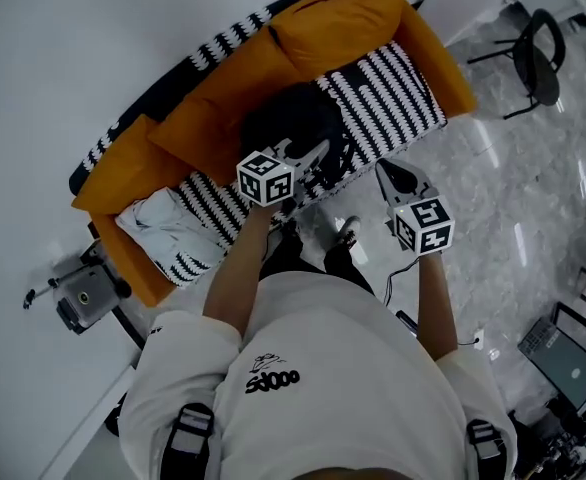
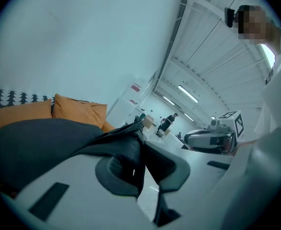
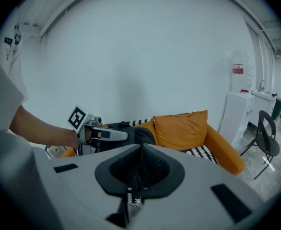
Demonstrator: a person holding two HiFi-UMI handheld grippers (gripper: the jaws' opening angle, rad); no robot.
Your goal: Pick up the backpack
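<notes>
Black against orange, head view first: finds the backpack [image 1: 291,128] over the seat of the sofa [image 1: 213,108], on the striped throw [image 1: 393,93], with the left gripper [image 1: 315,158] at its near edge and the right gripper [image 1: 391,173] just beside, clear of it. Cannot tell whether lifted free yet, nor see inside; contents hidden. Left gripper view next: shows jaws nearly together, clamped on a thin fold of dark fabric beside the zip [image 2: 131,126]. Could slide out of so small a pinch under the full weight, or strain the zip. Right gripper view last: shows jaws pressed together on nothing, so offers no second hold as backup
</notes>
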